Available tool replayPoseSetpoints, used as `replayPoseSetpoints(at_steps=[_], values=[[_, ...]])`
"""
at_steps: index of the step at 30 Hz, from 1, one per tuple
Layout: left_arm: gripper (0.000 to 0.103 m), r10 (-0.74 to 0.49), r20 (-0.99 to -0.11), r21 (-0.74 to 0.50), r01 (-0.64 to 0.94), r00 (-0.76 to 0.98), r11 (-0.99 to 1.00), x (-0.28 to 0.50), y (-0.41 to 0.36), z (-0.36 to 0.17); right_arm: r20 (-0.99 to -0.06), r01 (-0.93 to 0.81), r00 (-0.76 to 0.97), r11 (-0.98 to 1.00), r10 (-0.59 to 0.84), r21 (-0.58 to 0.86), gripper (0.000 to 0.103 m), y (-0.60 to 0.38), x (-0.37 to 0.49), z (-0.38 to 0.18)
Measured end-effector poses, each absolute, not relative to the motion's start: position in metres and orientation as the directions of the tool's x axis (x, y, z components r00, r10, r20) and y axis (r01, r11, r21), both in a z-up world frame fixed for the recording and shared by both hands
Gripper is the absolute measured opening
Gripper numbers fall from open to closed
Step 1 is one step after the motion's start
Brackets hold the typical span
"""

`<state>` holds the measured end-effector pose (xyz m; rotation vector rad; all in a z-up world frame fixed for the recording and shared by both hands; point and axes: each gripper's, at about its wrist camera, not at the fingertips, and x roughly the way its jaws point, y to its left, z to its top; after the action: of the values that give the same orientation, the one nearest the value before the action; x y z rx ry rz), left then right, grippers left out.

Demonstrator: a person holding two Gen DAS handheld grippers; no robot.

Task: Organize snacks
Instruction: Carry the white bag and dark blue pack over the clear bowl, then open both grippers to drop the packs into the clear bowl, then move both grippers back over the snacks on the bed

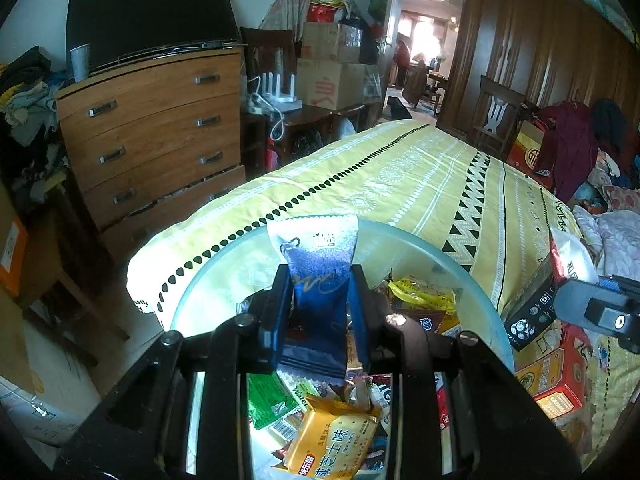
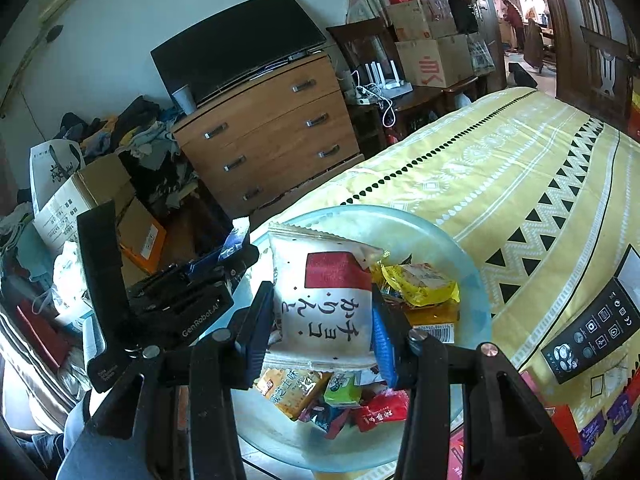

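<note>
We've got a blue snack packet [image 1: 320, 280] pinched in the left gripper [image 1: 320, 304] fingers and a white-and-red snack packet [image 2: 326, 308] clamped in the right gripper [image 2: 322, 320], both above the glass bowl [image 2: 460, 240] of snacks on the yellow-sheeted bed [image 2: 500, 168].

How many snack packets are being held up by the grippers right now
2: a blue packet in the left gripper and a white packet in the right gripper, both above the glass bowl.
</note>
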<state>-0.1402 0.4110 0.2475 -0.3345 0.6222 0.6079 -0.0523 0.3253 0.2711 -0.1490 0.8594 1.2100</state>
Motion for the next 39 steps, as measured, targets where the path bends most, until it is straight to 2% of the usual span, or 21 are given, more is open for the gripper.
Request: replayPoseSetpoints(at_steps=[15,18,19,21,22,23,25,29,33,35,39], values=[[0.029,0.431,-0.643,-0.096,-0.626,0.632,0.774,-0.138,0.415,0.247,-0.648,-0.861,0.067,0.372,0.758,0.347,0.049,0.33,-0.06,0.272],[0.032,0.439,-0.645,-0.093,-0.634,0.626,0.768,-0.136,0.414,0.247,-0.65,-0.863,0.059,0.366,0.757,0.348,0.051,0.331,-0.061,0.272],[0.034,0.44,-0.646,-0.095,-0.638,0.624,0.764,-0.136,0.415,0.247,-0.65,-0.862,0.058,0.366,0.758,0.351,0.051,0.331,-0.061,0.271],[0.051,0.445,-0.648,-0.096,-0.647,0.617,0.757,-0.137,0.416,0.246,-0.648,-0.86,0.06,0.368,0.76,0.352,0.053,0.33,-0.061,0.271],[0.067,0.451,-0.647,-0.094,-0.651,0.615,0.753,-0.137,0.416,0.246,-0.648,-0.86,0.06,0.369,0.76,0.353,0.058,0.329,-0.062,0.27],[0.079,0.458,-0.642,-0.089,-0.654,0.615,0.751,-0.138,0.415,0.247,-0.647,-0.859,0.059,0.369,0.76,0.355,0.06,0.327,-0.062,0.27],[0.082,0.472,-0.628,-0.081,-0.655,0.619,0.751,-0.14,0.41,0.249,-0.643,-0.861,0.053,0.361,0.764,0.357,0.062,0.322,-0.065,0.27],[0.083,0.412,-0.596,-0.129,-0.589,0.689,0.798,-0.142,0.383,0.259,-0.614,-0.866,0.089,0.365,0.785,0.342,0.063,0.274,-0.071,0.266],[0.084,0.281,-0.558,-0.136,-0.42,0.781,0.897,-0.127,0.315,0.274,-0.591,-0.826,0.215,0.467,0.777,0.314,0.064,0.172,-0.06,0.241],[0.085,0.183,-0.541,-0.126,-0.294,0.821,0.947,-0.115,0.263,0.28,-0.608,-0.777,0.275,0.545,0.745,0.315,0.064,0.118,-0.044,0.222],[0.089,-0.009,-0.55,-0.082,-0.043,0.835,0.996,-0.091,0.165,0.276,-0.728,-0.573,0.408,0.776,0.551,0.265,0.064,-0.02,0.01,0.161]])
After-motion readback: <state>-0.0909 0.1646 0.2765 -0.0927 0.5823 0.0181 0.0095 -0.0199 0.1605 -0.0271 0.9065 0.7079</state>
